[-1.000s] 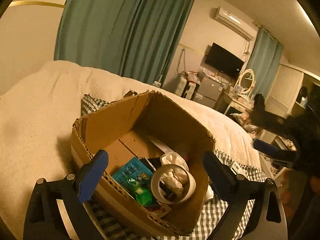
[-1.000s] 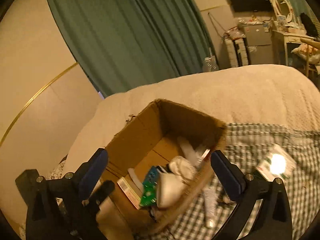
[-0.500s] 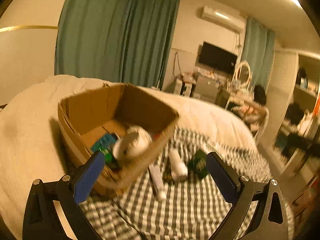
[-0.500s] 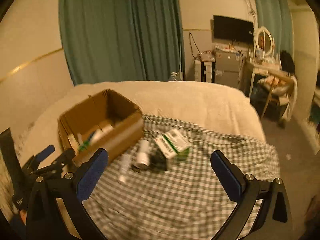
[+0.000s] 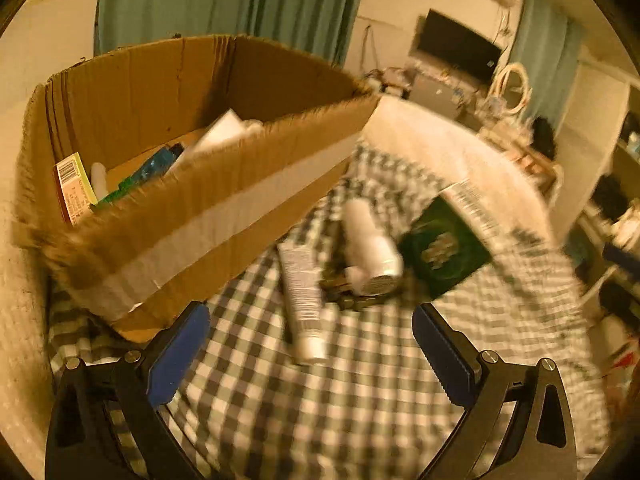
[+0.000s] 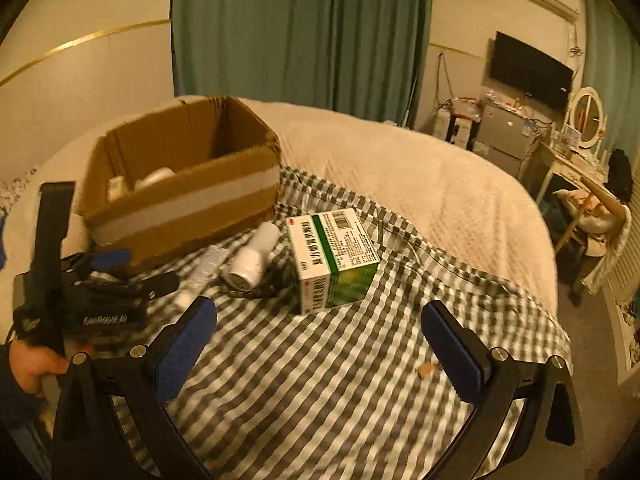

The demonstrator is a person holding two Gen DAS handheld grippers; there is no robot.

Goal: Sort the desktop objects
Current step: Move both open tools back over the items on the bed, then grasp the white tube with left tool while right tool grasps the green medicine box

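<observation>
A: Noting positions. Cardboard box [image 6: 188,196] is sitting on the checked cloth [image 6: 320,380] spread over the bed [image 6: 420,184], already holding several small packets. Three items are still lying loose on the cloth just beside its taped wall: a white tube [image 5: 302,292], a white bottle [image 5: 370,248] on its side, and a green-and-white carton [image 6: 334,258].

B: Why are they grouped that way?

A: Judging by the task, the box is serving as the collecting bin, and the loose items are waiting close by so each transfer stays short. Bottle and tube are lying nearly touching; the carton is standing just right of the bottle.

B: Grippers?

A: Left gripper [image 5: 310,346] is hovering low over the cloth, fingers spread wide, nothing between them, with the tube lying straight ahead. Right gripper [image 6: 318,338] is hanging farther back, fingers likewise apart and empty, framing the carton. The person's hand [image 6: 28,364] is showing at the right view's lower left, holding the left gripper's handle.

B: Changes against a second ago?

A: Both cameras were looking down into the box then. Now both are pulling back and dropping toward the loose items. Left view is blurring, so it is moving fast. Box contents are looking unchanged, as far as I can tell.
</observation>
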